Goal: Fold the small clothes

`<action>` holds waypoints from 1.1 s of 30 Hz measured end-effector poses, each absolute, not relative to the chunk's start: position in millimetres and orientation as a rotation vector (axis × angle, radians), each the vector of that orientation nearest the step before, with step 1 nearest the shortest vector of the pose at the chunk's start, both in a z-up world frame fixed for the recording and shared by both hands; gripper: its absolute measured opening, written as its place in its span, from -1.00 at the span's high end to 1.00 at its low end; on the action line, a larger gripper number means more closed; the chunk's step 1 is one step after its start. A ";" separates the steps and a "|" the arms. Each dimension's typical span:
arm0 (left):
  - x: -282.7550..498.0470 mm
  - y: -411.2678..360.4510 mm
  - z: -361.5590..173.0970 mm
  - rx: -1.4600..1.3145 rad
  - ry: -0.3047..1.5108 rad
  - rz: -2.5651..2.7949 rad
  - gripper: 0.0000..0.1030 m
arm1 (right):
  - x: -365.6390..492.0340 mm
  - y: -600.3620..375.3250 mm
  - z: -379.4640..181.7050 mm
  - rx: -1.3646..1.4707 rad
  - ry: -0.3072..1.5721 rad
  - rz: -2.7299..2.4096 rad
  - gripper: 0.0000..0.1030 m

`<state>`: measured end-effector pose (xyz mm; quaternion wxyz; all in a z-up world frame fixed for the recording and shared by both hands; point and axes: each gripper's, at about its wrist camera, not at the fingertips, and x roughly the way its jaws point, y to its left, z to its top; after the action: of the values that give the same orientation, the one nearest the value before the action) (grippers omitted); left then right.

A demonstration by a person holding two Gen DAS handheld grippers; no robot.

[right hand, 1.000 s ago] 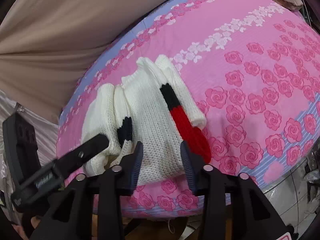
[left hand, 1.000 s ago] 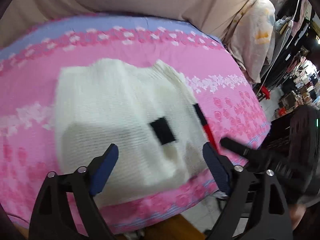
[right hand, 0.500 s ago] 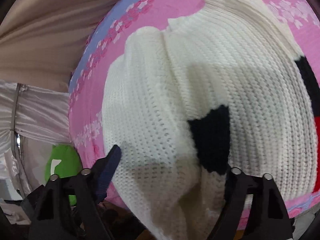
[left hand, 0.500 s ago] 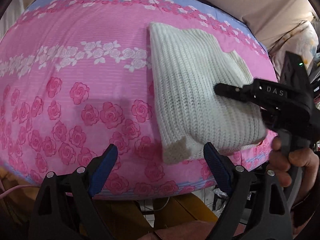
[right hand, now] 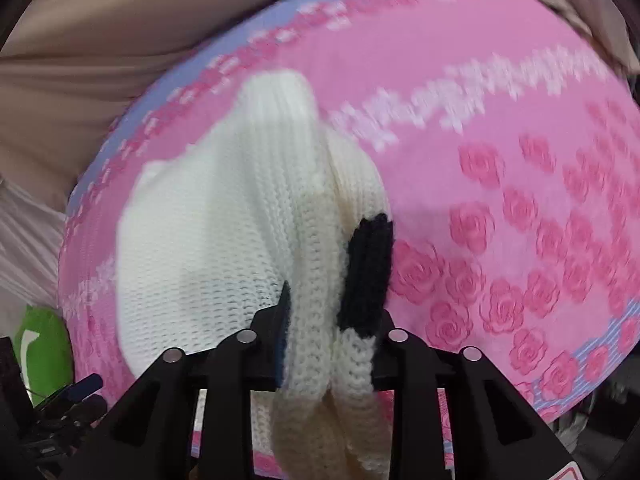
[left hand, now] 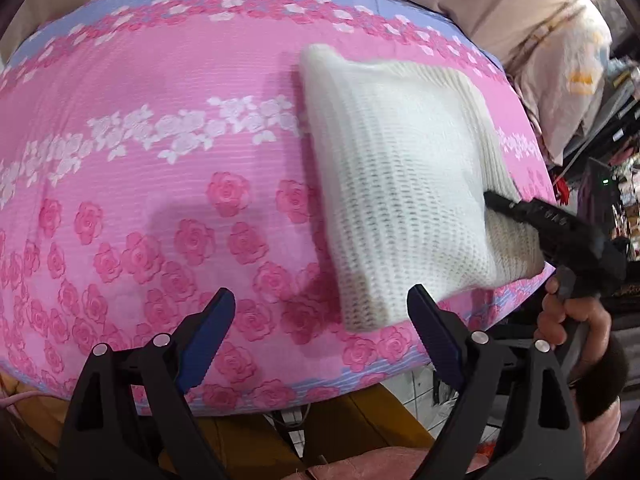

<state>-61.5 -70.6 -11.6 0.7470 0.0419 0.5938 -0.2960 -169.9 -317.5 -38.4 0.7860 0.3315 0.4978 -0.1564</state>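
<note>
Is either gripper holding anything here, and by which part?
The right gripper pinches the white knit sweater by its bunched near edge, beside a black patch. The left gripper is open and holds nothing.

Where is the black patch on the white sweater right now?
In the right wrist view, the black patch sits on the white sweater's bunched right edge, just above the right gripper, which pinches the knit beside the pink rose bedsheet.

right wrist view: the pink rose-printed bed cover (right hand: 500,152) is motion-blurred, its white flower band smeared. the right tool (right hand: 328,320) has its right pad hidden behind the bunched cream knitted sweater with a black patch (right hand: 240,216); the knit runs off the lower edge. left wrist view: cluttered shelves (left hand: 624,184) at the right edge are too small to identify.
</note>
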 end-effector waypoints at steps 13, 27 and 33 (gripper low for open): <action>-63.6 -109.1 -56.5 0.128 1.469 -0.695 -0.37 | -259.8 -296.4 -21.4 0.984 0.899 -0.269 -0.13; -63.6 -90.9 -61.3 0.217 1.456 -0.617 0.07 | -254.3 -289.3 -52.7 0.937 1.038 -0.277 0.70; -66.3 -68.7 -13.9 0.148 1.264 -0.645 -0.16 | -258.5 -278.0 -12.0 0.789 1.008 -0.404 0.47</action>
<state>-66.3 -68.7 -13.9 0.7560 0.0677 0.5799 -0.2959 -258.5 -278.0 -12.0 0.7831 0.3657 0.4670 -0.1869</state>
